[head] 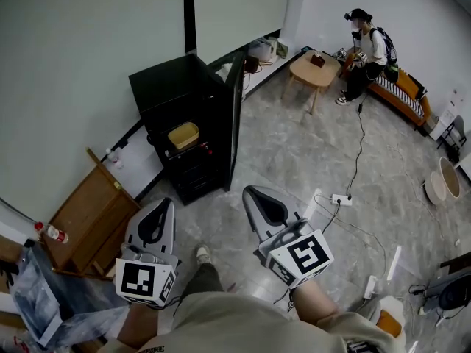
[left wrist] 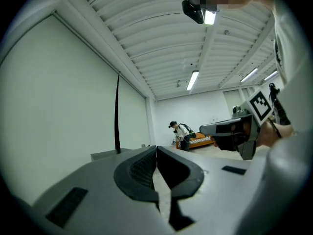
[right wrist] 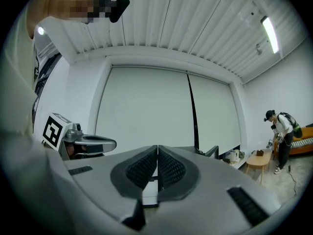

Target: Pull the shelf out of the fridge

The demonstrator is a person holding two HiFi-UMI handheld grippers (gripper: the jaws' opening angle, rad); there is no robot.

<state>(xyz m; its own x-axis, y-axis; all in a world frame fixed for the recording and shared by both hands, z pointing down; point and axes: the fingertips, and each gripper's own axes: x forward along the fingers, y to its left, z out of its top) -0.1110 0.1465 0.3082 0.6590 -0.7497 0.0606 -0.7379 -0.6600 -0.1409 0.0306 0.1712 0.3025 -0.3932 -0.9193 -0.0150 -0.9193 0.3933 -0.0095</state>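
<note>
A small black fridge (head: 184, 116) stands against the wall with its door (head: 235, 116) swung open. Inside it a shelf (head: 193, 150) carries a yellow container (head: 183, 134). My left gripper (head: 156, 212) and right gripper (head: 259, 197) are held close to my body, well short of the fridge, both shut with nothing between their jaws. In the left gripper view the left gripper (left wrist: 157, 153) points up toward the wall and ceiling, and the right gripper (right wrist: 157, 153) does the same in the right gripper view. Only the fridge's top edge (right wrist: 203, 152) shows past those jaws.
A wooden board (head: 92, 219) leans at the left beside a plastic bag (head: 40, 293). A power strip (head: 341, 198) and cable lie on the floor to the right. A person (head: 364, 54) stands by a low round table (head: 315, 72) and an orange bench (head: 401, 94) at the back.
</note>
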